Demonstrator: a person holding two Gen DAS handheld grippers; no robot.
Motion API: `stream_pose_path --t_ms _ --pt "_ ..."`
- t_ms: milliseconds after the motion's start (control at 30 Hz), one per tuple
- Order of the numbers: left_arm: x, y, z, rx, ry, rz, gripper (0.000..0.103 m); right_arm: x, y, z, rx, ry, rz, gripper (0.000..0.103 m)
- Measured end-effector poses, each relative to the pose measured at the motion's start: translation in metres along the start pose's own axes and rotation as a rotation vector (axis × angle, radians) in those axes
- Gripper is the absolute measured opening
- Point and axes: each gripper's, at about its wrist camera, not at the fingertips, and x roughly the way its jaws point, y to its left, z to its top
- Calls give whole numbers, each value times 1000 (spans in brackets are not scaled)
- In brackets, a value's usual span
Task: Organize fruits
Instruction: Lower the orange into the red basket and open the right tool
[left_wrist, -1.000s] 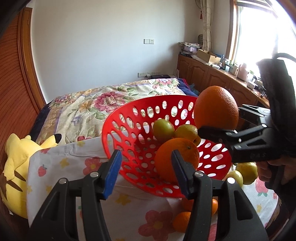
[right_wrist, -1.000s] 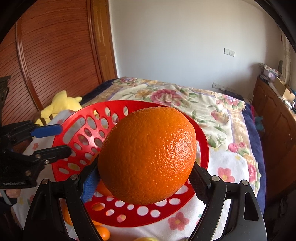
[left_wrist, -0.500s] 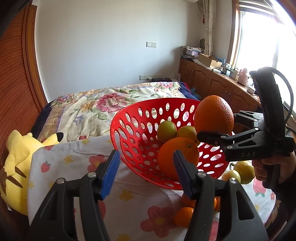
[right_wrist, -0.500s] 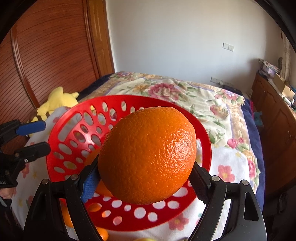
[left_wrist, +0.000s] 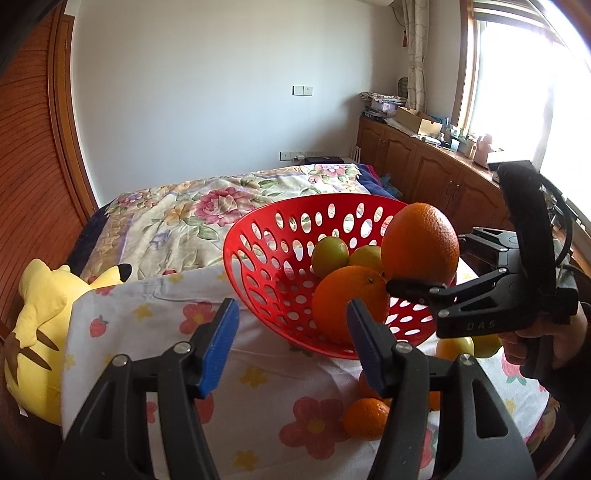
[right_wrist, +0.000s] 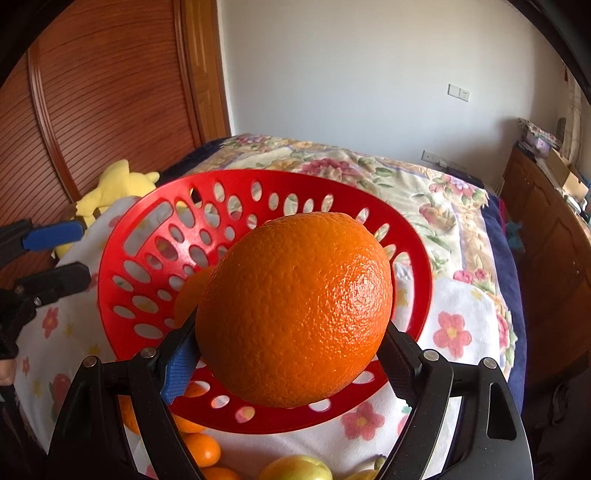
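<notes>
A red perforated basket (left_wrist: 258, 236) (right_wrist: 122, 236) stands on a flowered cloth. In it lie a large orange (left_wrist: 343, 299) and two green-yellow fruits (left_wrist: 330, 251). My right gripper (right_wrist: 291, 358) is shut on a second large orange (right_wrist: 295, 310) (left_wrist: 421, 247) and holds it over the basket's near rim. My left gripper (left_wrist: 291, 339) is open and empty, in front of the basket's left side; it shows at the left edge of the right wrist view (right_wrist: 51, 254).
Small oranges (left_wrist: 364, 419) (right_wrist: 201, 448) and yellow-green fruits (left_wrist: 454, 347) (right_wrist: 295, 468) lie on the cloth (left_wrist: 155, 317) beside the basket. A yellow plush toy (left_wrist: 37, 325) sits at the left. A flowered bedspread (left_wrist: 177, 218) lies behind; wooden cabinets (left_wrist: 424, 173) line the right wall.
My left gripper has pulled back and up from the basket. My right gripper has carried the orange lower toward the basket's rim.
</notes>
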Motion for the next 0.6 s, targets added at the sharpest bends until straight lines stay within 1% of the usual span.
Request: stream_pose_path --t_ms 133,433,533,600 --pt "-6 1 -4 -1 3 5 61 2 6 -2 -26 7 -23 87" --pt "-21 -2 -13 -3 -2 3 61 2 3 0 8 13 -16 88" --pt "-24 -5 -17 -1 6 3 61 -3 0 1 22 0 -32 89" --pt "-27 -6 -22 1 10 2 62 -11 -3 4 31 -30 -43 89"
